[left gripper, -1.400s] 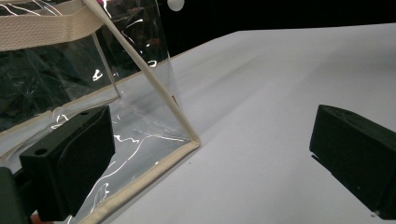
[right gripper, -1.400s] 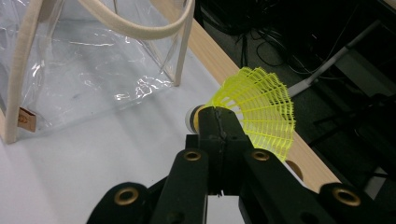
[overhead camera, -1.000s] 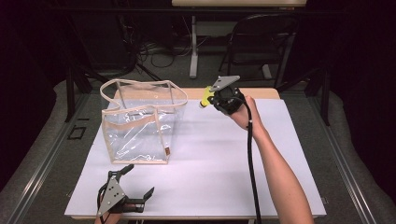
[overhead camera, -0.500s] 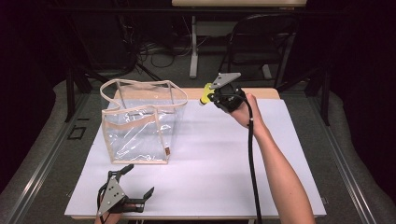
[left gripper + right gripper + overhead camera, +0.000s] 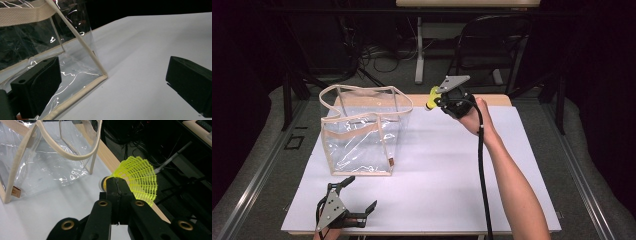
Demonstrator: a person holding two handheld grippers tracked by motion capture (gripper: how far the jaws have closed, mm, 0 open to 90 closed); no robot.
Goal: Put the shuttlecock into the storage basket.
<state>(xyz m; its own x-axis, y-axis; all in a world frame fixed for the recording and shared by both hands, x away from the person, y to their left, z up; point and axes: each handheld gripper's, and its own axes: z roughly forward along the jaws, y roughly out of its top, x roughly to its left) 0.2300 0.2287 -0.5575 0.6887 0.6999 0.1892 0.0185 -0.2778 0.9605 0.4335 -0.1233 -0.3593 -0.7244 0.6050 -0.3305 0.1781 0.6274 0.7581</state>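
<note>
A clear plastic tote bag [image 5: 362, 127] with beige trim and handles stands upright on the left half of the white table; its corner fills the left gripper view [image 5: 75, 50], and it shows at the left of the right gripper view [image 5: 47, 157]. My right gripper [image 5: 435, 101] is raised over the far edge of the table, to the right of the bag, shut on a yellow shuttlecock [image 5: 137, 178] [image 5: 431, 98]. My left gripper [image 5: 359, 192] rests low at the table's near left edge, just in front of the bag, with its jaws wide open and nothing between them [image 5: 112, 82].
The white sheet [image 5: 452, 170] covers the table, with a wooden strip [image 5: 492, 100] along its far edge. A chair [image 5: 492, 45] and cables on the floor lie beyond the table.
</note>
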